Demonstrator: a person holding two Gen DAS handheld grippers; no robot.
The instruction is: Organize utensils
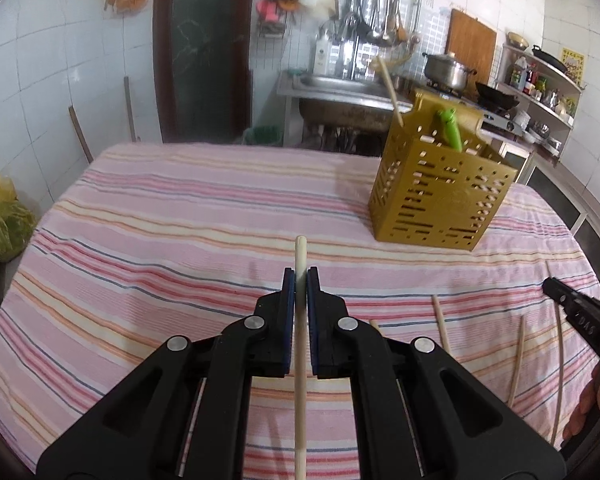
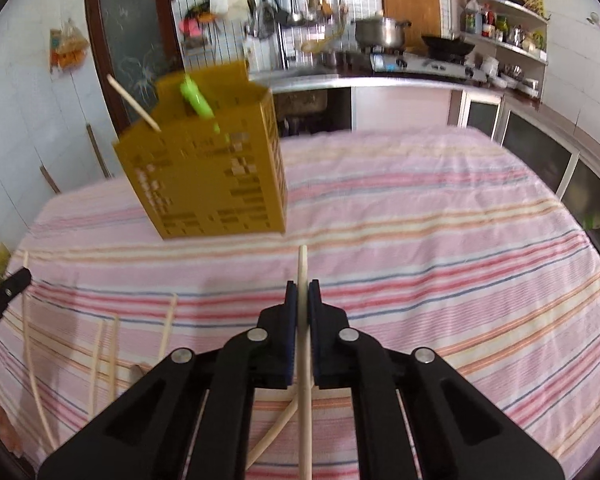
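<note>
A gold perforated utensil holder [image 1: 440, 196] stands on the striped tablecloth [image 1: 180, 220], with a green utensil [image 1: 450, 128] and one chopstick [image 1: 390, 88] in it. It also shows in the right wrist view [image 2: 208, 172]. My left gripper [image 1: 300, 274] is shut on a pale wooden chopstick [image 1: 300, 256] that points forward above the cloth. My right gripper [image 2: 303, 286] is shut on another chopstick [image 2: 302, 264]. Several loose chopsticks [image 2: 100, 356] lie on the cloth at the lower left of the right wrist view; they also show in the left wrist view [image 1: 518, 360].
The right gripper's black tip [image 1: 576, 312] shows at the right edge of the left wrist view. A sink [image 1: 332, 84], a stove with a pot [image 2: 380, 32] and shelves [image 2: 500, 28] stand behind the table. A yellow bag [image 1: 0, 216] sits at the left.
</note>
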